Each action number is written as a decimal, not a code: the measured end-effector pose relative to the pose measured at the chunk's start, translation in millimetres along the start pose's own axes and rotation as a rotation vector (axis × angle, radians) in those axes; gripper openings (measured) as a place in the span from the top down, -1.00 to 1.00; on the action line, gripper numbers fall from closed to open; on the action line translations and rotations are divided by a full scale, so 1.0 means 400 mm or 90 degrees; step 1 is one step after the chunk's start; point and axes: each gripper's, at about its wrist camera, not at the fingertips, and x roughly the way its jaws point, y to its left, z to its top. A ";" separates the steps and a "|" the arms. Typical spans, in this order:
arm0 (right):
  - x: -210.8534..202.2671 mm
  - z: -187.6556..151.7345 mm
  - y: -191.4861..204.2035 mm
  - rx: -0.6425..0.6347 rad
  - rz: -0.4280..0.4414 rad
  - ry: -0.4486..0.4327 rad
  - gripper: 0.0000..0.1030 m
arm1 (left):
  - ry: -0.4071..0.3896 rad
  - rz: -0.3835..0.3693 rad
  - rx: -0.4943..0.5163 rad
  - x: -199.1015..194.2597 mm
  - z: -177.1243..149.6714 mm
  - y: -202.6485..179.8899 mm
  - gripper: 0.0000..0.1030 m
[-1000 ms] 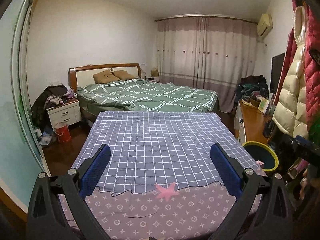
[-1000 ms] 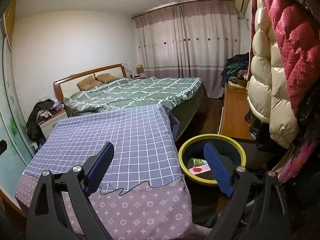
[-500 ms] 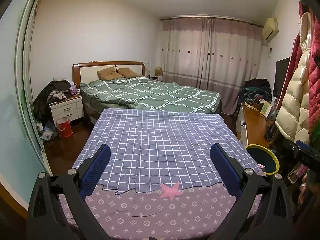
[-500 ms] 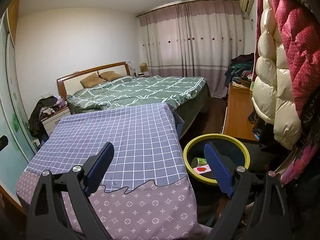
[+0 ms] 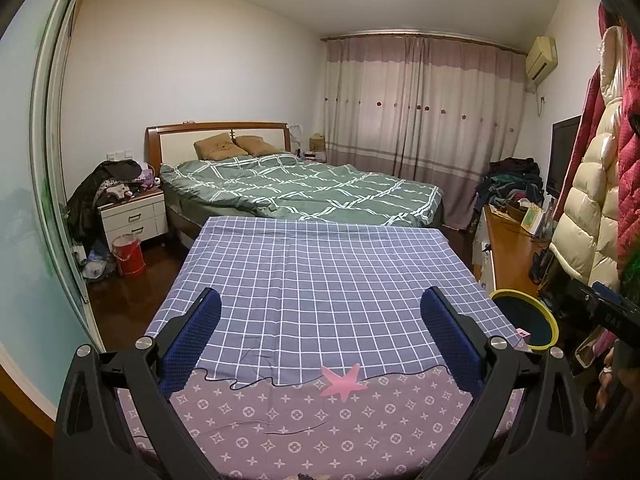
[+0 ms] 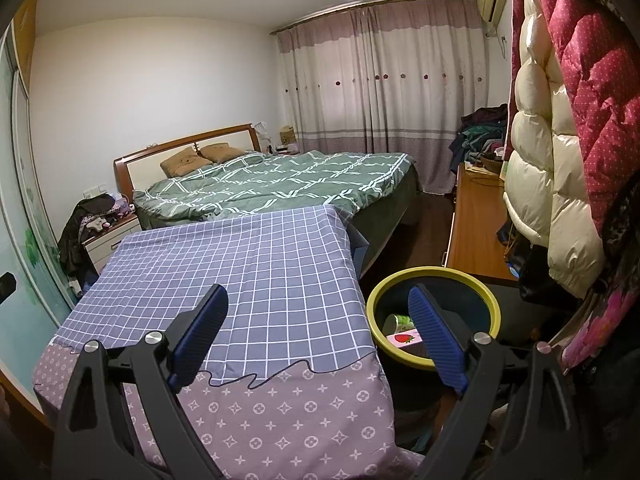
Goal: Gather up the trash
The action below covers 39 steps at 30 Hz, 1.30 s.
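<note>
A round bin with a yellow rim (image 6: 436,274) stands on the floor to the right of the cloth-covered table (image 6: 256,264). Inside it lie a pink strawberry-print packet (image 6: 404,338) and a white-and-green cup (image 6: 398,323). The bin's rim also shows in the left wrist view (image 5: 550,322). My left gripper (image 5: 320,328) is open and empty over the table's near end. My right gripper (image 6: 318,332) is open and empty, held above the table's right edge with its right finger in front of the bin.
The table cloth (image 5: 320,280) is blue checked with a purple patterned near end and a pink star (image 5: 342,378). Behind is a bed with a green quilt (image 5: 304,192). A wooden cabinet (image 6: 476,224) and hanging coats (image 6: 560,128) are on the right. A nightstand (image 5: 134,216) and red bucket (image 5: 128,256) are at left.
Both grippers have drawn back and tilted slightly upward, so more wall and ceiling shows. Both stay open and empty. The trash in the bin has not moved.
</note>
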 end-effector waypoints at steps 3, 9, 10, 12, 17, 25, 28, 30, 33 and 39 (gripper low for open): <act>0.000 0.001 0.001 0.000 0.000 0.000 -0.69 | 0.001 -0.001 -0.002 0.000 0.001 0.001 -0.91; 0.001 0.000 0.005 0.000 0.001 0.001 -0.69 | 0.003 0.000 -0.003 0.002 0.000 0.002 -0.91; 0.000 0.000 0.004 0.001 0.001 0.000 -0.69 | 0.004 0.000 -0.003 0.002 -0.001 0.002 -0.91; 0.002 -0.001 0.008 0.002 0.004 0.001 -0.69 | 0.004 0.000 -0.003 0.004 -0.002 0.003 -0.91; 0.003 -0.004 0.011 0.002 0.004 0.002 -0.69 | 0.004 0.000 -0.003 0.004 -0.002 0.003 -0.91; 0.008 -0.008 0.015 0.003 0.008 0.004 -0.69 | 0.007 0.002 -0.005 0.008 -0.010 0.003 -0.91; 0.008 -0.007 0.016 0.003 0.008 0.004 -0.69 | 0.007 0.002 -0.005 0.008 -0.010 0.003 -0.91; 0.009 -0.008 0.015 0.004 0.009 0.005 -0.69 | 0.008 0.002 -0.005 0.009 -0.013 0.003 -0.91; 0.010 -0.008 0.015 0.003 0.008 0.005 -0.69 | 0.010 0.003 -0.006 0.011 -0.018 0.003 -0.91; 0.013 -0.011 0.018 0.006 0.009 0.006 -0.69 | 0.012 0.004 -0.006 0.016 -0.021 0.004 -0.91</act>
